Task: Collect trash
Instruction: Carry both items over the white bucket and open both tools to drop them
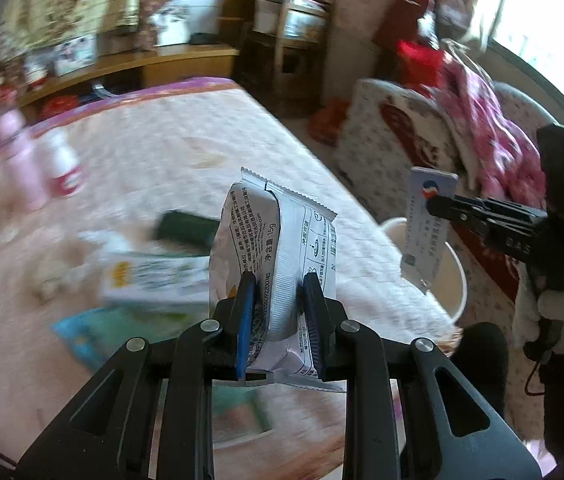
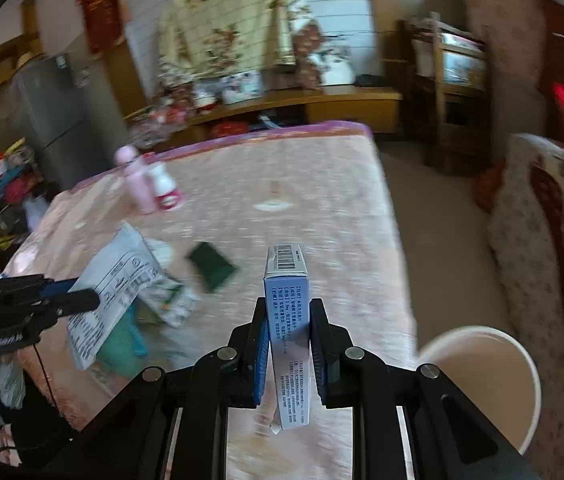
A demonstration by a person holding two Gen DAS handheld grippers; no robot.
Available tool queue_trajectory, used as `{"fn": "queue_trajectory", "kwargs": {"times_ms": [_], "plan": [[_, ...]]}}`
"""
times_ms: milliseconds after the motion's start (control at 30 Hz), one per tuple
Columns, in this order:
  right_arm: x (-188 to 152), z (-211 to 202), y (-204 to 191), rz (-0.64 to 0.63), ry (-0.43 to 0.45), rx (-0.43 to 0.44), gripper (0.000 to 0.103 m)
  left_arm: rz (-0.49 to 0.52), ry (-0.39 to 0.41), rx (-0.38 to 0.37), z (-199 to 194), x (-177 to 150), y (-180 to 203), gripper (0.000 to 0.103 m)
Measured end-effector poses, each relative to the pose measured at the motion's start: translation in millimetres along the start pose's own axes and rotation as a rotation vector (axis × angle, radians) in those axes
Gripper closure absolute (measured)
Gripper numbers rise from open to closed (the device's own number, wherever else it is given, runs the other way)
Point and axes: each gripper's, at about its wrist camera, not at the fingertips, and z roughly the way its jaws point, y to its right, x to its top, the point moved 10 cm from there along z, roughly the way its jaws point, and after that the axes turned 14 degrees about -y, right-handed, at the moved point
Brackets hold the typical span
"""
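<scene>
My left gripper [image 1: 278, 284] is shut on a silver food wrapper [image 1: 254, 232], holding it upright above the pink bed cover [image 1: 154, 132]. In the right wrist view the same left gripper [image 2: 82, 298] and silver wrapper [image 2: 118, 276] appear at the left. My right gripper [image 2: 288, 304] is shut on a small blue-and-white carton [image 2: 286, 280], held on edge near the bed's right side. From the left wrist view, the right gripper [image 1: 434, 200] holds that carton [image 1: 426, 232] over a white bucket [image 1: 456, 280]. The bucket [image 2: 482, 368] stands on the floor beside the bed.
On the bed lie a dark green packet [image 2: 212, 266], a green-and-white carton [image 2: 174, 300] and a teal wrapper [image 2: 122, 340]. A pink bottle [image 2: 138, 184] and a white red-labelled bottle [image 2: 166, 188] stand further back. A floral sofa [image 2: 542, 240] flanks the bucket.
</scene>
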Motion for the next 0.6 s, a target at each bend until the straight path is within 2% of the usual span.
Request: {"fn": "queue_trajectory", "kwargs": {"times_ms": [300,600], "plan": [[-38,-7,98,0.136,-0.031,-0.106,0.085,0.121,-0.082,-0.063,67,28,112,0.081],[-73,-5,167,0.24,-0.07,-0.173,0.085,0.163,-0.137,-0.079,122,33,167,0.081]]}}
